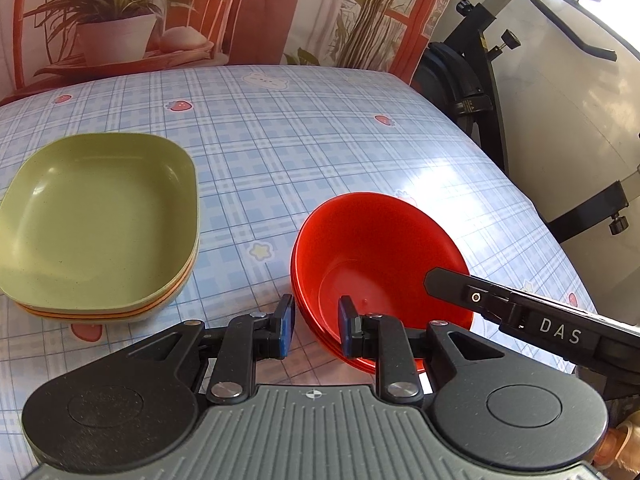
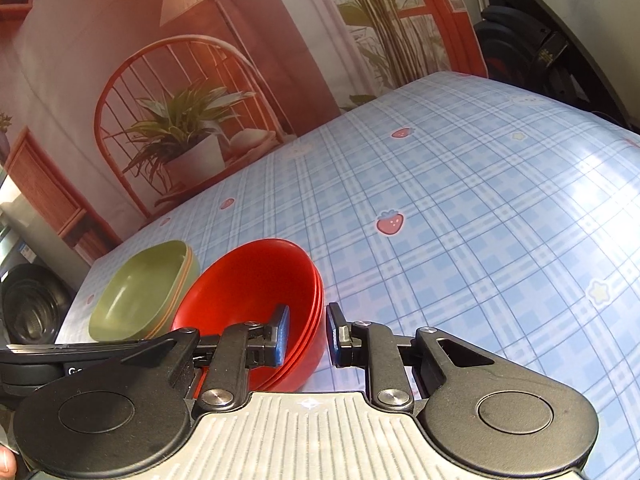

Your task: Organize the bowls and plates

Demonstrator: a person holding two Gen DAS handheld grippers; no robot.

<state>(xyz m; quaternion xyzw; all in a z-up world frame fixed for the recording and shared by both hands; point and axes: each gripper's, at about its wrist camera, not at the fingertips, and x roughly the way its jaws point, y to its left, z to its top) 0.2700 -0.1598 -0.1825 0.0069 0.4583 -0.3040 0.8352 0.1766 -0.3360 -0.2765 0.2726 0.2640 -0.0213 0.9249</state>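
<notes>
On the worktop (image 1: 320, 152), which is covered by a blue checked cloth, two separate stacks are seen: a stack of green plates (image 1: 100, 220) toward one side and a stack of red bowls (image 1: 380, 264) just beside it, apart from it. Like items have been nested with like, so the sorting appears well advanced, and the bowls seem to be in the final stage of being set down or adjusted.

The bowl stack is approached from two opposite sides, presumably so that it is kept level and steady. The left gripper (image 1: 317, 326) is placed astride the near rim of the bowls: one pad is outside the wall and the other inside it. The jaws are only narrowly parted, but a gap remains visible beside the rim, so it cannot be told whether the rim is clamped or merely straddled.

The right gripper (image 2: 307, 336) is positioned likewise on the opposite rim of the red bowls (image 2: 256, 300), with one pad inside the bowl and one outside. Its jaws are also narrowly parted, and firm contact with the wall cannot be confirmed.

The green plates (image 2: 140, 296) are touched by neither gripper.
</notes>
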